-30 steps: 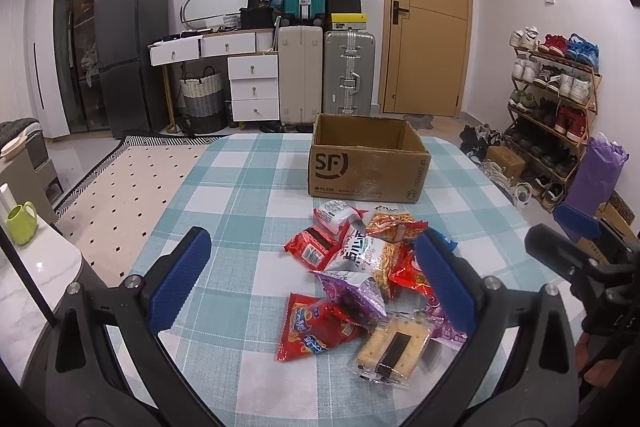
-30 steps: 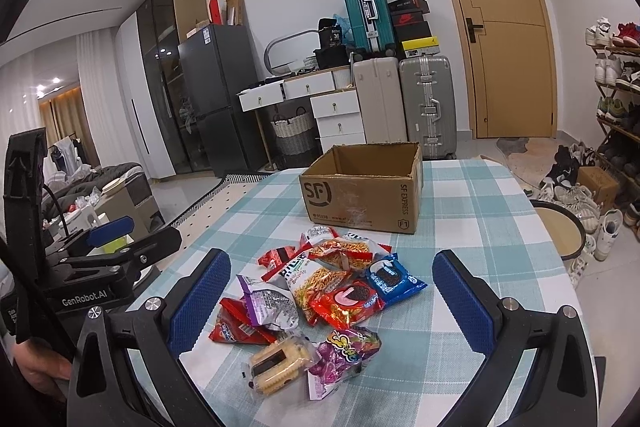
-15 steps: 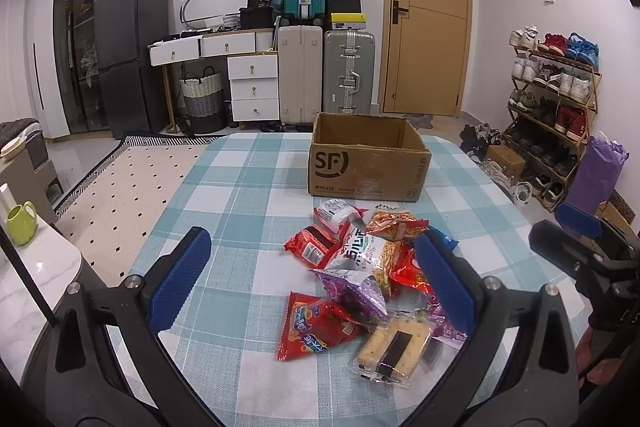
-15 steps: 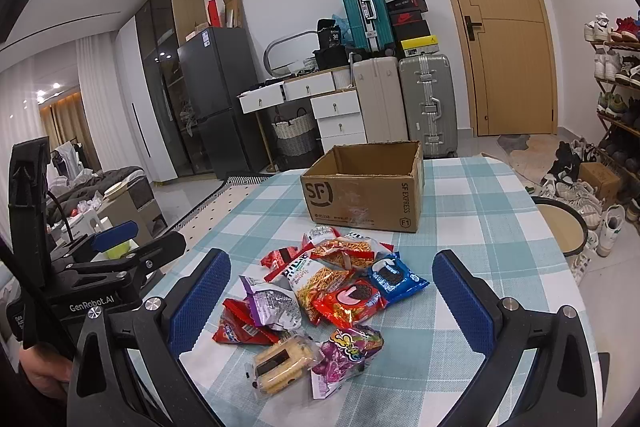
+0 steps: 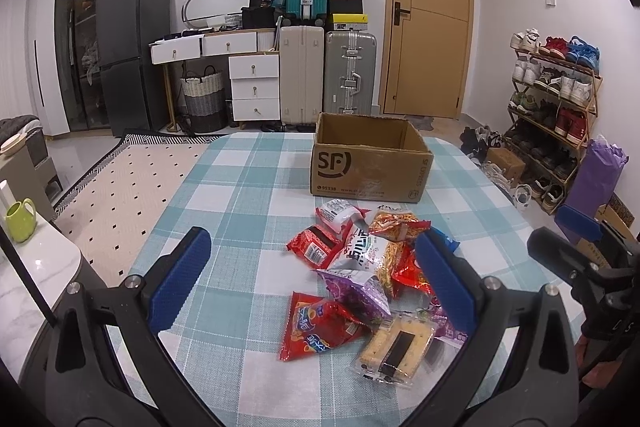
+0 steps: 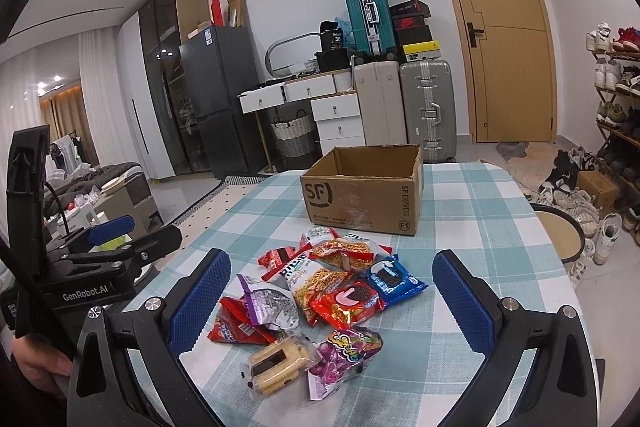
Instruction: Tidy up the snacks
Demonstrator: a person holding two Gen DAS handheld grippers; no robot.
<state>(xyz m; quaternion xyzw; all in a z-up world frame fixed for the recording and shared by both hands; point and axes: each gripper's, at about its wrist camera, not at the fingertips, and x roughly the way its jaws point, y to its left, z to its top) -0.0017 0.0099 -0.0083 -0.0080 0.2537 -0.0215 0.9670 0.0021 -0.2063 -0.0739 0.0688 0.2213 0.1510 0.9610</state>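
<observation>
A pile of snack packets (image 5: 372, 267) lies on the checked tablecloth (image 5: 232, 195); it also shows in the right wrist view (image 6: 328, 291). Nearest me are a clear pack of biscuits (image 5: 394, 349) (image 6: 278, 367), a red packet (image 5: 318, 325) and a purple candy packet (image 6: 346, 353). An open, empty SF cardboard box (image 5: 370, 161) (image 6: 362, 197) stands behind the pile. My left gripper (image 5: 312, 279) is open and empty above the pile's near side. My right gripper (image 6: 332, 301) is open and empty, hovering over the pile.
The left gripper's body (image 6: 100, 259) shows at the left of the right wrist view; the right gripper (image 5: 580, 259) shows at the right of the left wrist view. A round stool (image 6: 556, 231) stands by the table's right edge. Suitcases (image 5: 324, 75) and a shoe rack (image 5: 556, 107) stand beyond.
Both grippers have drifted very slightly; the snacks and the box have not moved.
</observation>
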